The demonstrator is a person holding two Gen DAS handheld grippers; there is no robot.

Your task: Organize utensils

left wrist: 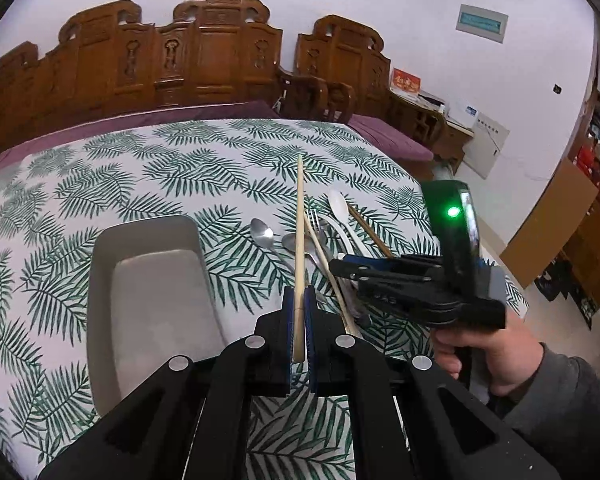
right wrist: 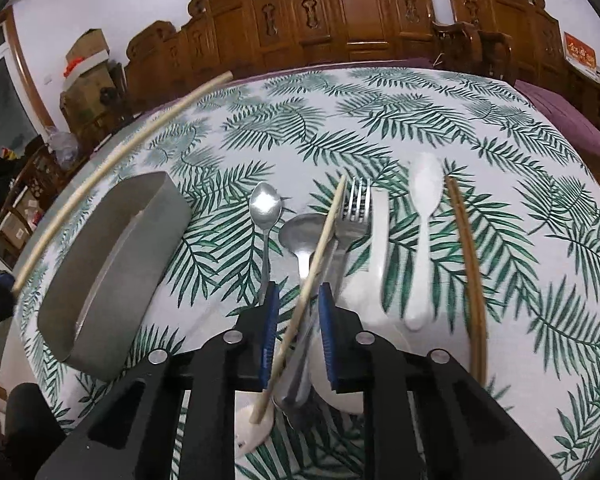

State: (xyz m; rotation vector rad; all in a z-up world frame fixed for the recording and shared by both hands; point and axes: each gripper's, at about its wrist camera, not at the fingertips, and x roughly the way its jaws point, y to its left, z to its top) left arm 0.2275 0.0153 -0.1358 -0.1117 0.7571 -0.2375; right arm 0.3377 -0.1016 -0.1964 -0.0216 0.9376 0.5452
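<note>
- Left wrist view: left gripper (left wrist: 299, 316) pinches a pale chopstick (left wrist: 299, 232), grey tray (left wrist: 100, 280) to its left.
- Right gripper (right wrist: 298, 320) straddles second chopstick (right wrist: 320, 248), pads apparently not pressing; centre it before squeezing, avoiding the spoon (right wrist: 300, 236).

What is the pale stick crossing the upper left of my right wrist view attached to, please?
Observer: The left gripper is shut on that pale chopstick, gripping near its lower end.
Operator: Thank you. Is anything lying inside the tray? I see mostly its outer wall.
Observer: The left wrist view looks into the grey tray, and no utensil shows inside it.
Operator: And how does my own tool look from the outside?
Observer: A hand in a grey sleeve holds the right gripper over the utensil pile, and a green light glows on its body.
</note>
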